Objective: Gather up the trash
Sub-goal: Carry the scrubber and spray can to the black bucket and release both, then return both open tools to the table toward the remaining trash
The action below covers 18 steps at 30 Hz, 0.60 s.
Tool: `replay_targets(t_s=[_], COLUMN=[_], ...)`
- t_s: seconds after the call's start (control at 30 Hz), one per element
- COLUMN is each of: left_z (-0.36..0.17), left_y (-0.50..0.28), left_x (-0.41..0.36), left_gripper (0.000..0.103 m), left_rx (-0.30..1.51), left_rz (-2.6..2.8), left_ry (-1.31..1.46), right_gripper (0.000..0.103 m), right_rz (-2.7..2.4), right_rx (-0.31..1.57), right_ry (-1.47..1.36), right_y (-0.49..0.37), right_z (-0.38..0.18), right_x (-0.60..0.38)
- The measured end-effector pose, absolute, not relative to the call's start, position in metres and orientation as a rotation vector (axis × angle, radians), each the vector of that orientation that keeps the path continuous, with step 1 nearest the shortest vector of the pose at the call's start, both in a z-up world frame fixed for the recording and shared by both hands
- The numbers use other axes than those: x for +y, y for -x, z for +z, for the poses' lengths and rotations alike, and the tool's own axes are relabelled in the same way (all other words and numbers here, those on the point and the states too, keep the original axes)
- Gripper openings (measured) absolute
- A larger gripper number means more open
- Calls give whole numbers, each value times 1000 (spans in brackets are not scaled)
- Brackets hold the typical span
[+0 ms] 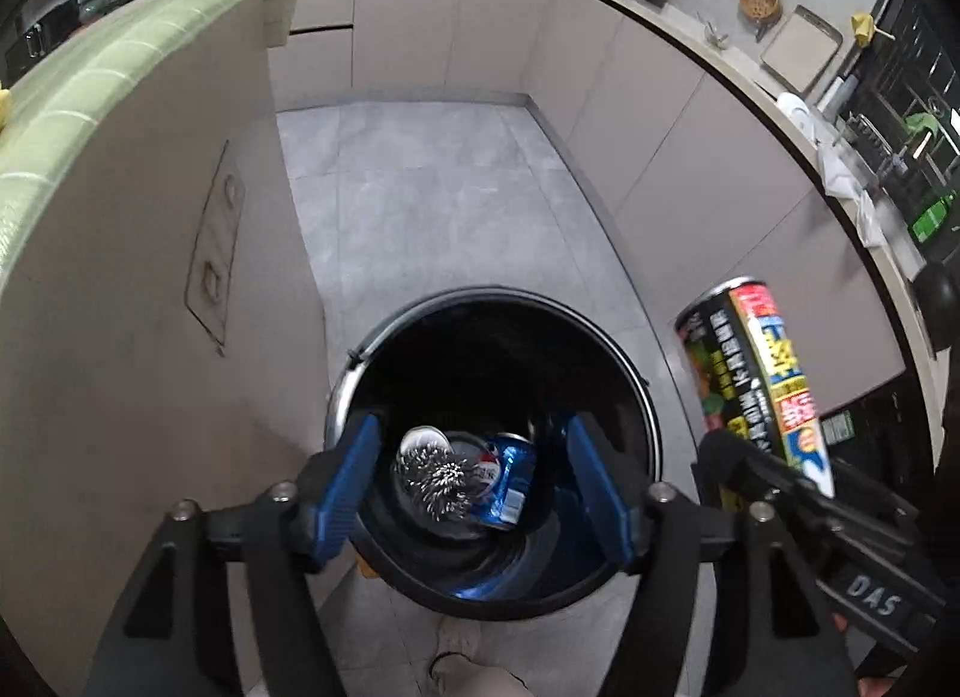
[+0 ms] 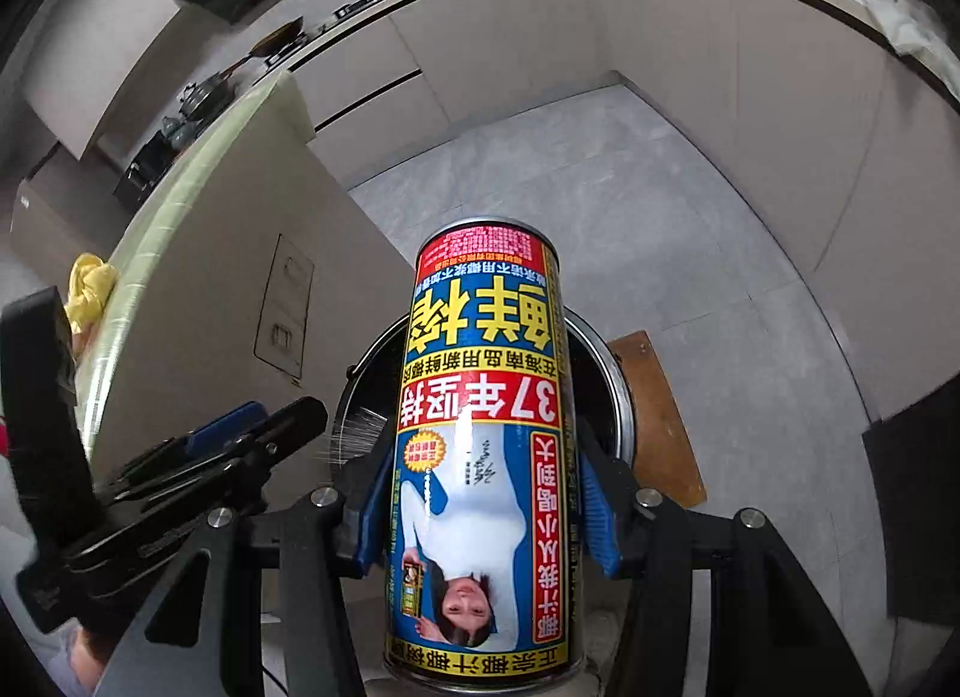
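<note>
A round black trash bin [image 1: 624, 361] stands on the grey floor. Inside lie a blue can [image 1: 507, 478] and a black can with a white burst pattern [image 1: 432, 472]. My left gripper [image 1: 474, 463] hangs open and empty over the bin's mouth. My right gripper [image 2: 483, 487] is shut on a tall coconut-juice can [image 2: 483, 397] with red, yellow and blue print, held above the bin's rim [image 2: 618, 385]. That can [image 1: 756, 373] and the right gripper [image 1: 780, 487] also show in the left wrist view, to the right of the bin.
A beige island with a green top [image 1: 120, 66] stands close on the left. Kitchen cabinets [image 1: 660, 114] run along the back and right, with pans and dishes on the counter. A brown board [image 2: 654, 415] lies by the bin. My left gripper [image 2: 240, 445] shows at left.
</note>
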State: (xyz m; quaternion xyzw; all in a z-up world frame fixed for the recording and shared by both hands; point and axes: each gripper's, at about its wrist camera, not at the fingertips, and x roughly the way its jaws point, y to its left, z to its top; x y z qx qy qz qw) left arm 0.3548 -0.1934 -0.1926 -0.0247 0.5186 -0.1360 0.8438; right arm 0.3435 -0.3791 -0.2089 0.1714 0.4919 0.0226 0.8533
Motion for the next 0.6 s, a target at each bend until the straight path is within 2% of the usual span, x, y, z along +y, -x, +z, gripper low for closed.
replay_targets(t_s=[0.07, 0.1, 0.13, 0.17, 0.3, 0.6], left_z=[-189, -184, -177, -172, -148, -108], left_y=[-359, -359, -359, -357, -354, -336], left_x=[-189, -183, -177, -173, -167, -156], left_gripper=[75, 75, 75, 75, 75, 75], left_rx=[1097, 1084, 1061, 1044, 982, 997], left_rz=[-254, -232, -213, -203, -182, -226], left_ry=[61, 88, 113, 129, 129, 96], right_gripper=[56, 61, 72, 75, 75, 75], right_rz=[68, 79, 80, 79, 65, 23], right_rx=[1050, 1073, 1095, 1098, 1062, 1011], right_ry=[-374, -397, -410, -415, -391, -389], right_y=[-353, -360, -365, -368, -374, -362], right_z=[-217, -224, -231, -234, -228, -185], right_x=[-379, -381, -381, -382, -384, -383])
